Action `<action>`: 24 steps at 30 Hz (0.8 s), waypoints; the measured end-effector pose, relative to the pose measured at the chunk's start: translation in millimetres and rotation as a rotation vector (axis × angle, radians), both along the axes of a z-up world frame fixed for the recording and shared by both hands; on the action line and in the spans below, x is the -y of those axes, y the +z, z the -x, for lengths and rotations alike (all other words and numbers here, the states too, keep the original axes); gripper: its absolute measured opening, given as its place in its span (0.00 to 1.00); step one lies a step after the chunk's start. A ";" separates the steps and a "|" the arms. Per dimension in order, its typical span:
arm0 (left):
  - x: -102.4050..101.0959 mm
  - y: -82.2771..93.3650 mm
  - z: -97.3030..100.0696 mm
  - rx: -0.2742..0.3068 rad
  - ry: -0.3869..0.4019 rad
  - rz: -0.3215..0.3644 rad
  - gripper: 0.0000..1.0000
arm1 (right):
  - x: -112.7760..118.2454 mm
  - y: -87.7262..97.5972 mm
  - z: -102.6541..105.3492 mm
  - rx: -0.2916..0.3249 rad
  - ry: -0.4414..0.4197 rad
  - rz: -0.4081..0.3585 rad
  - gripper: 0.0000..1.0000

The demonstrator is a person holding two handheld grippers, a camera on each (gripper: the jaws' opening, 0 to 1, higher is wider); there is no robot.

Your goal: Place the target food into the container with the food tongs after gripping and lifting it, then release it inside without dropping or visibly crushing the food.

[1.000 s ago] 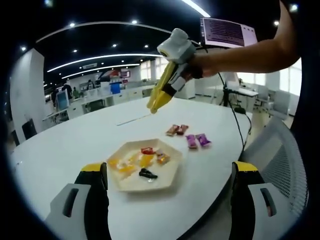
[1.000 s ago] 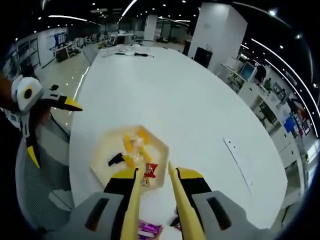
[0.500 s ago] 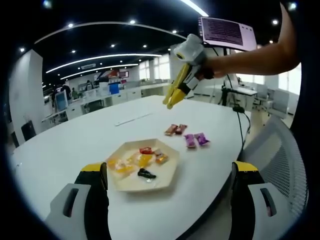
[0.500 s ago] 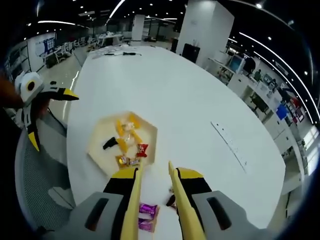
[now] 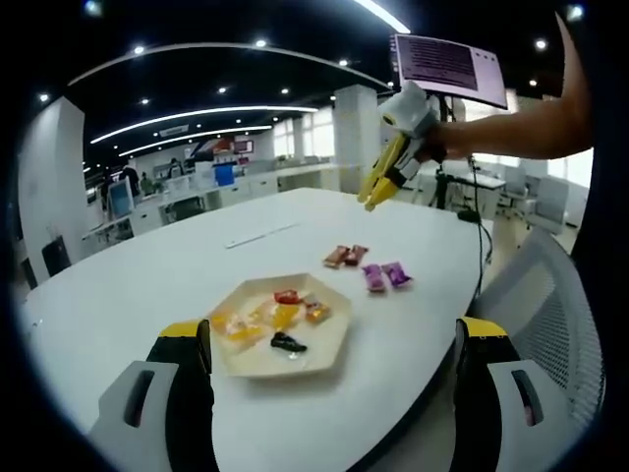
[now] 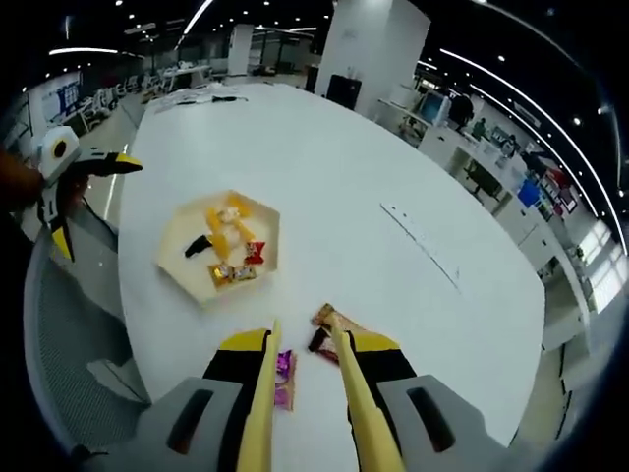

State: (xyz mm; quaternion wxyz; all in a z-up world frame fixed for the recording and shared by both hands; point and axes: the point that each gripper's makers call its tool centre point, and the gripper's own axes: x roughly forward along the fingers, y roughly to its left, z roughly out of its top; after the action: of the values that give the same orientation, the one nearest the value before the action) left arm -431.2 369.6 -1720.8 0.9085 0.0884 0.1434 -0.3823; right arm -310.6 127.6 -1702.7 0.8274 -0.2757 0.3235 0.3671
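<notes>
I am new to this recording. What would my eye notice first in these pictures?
First, the pale hexagonal tray of wrapped sweets near the edge of the white table. Then four loose sweets beside it, and the right gripper with yellow tongs, held above them.

Cream tray point(image 5: 334, 346), purple-wrapped candies point(image 5: 385, 276)

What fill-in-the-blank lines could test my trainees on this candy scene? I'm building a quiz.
1. The tray holding candies has ___ sides.
2. The two purple candies lie on the ___, outside the tray.
3. The right gripper hangs above the table with its tongs holding ___.

Missing words: six; table; nothing
</notes>
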 end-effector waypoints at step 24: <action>-12.9 -4.4 3.2 -0.021 -0.031 -0.030 0.99 | 25.5 -12.8 41.2 0.004 -0.123 -0.033 0.29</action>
State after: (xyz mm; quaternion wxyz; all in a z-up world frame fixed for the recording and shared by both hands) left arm -434.4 382.5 -1725.2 0.8996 0.1000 0.1572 -0.3949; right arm -351.8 102.1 -1715.5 0.8535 -0.2424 0.3321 0.3202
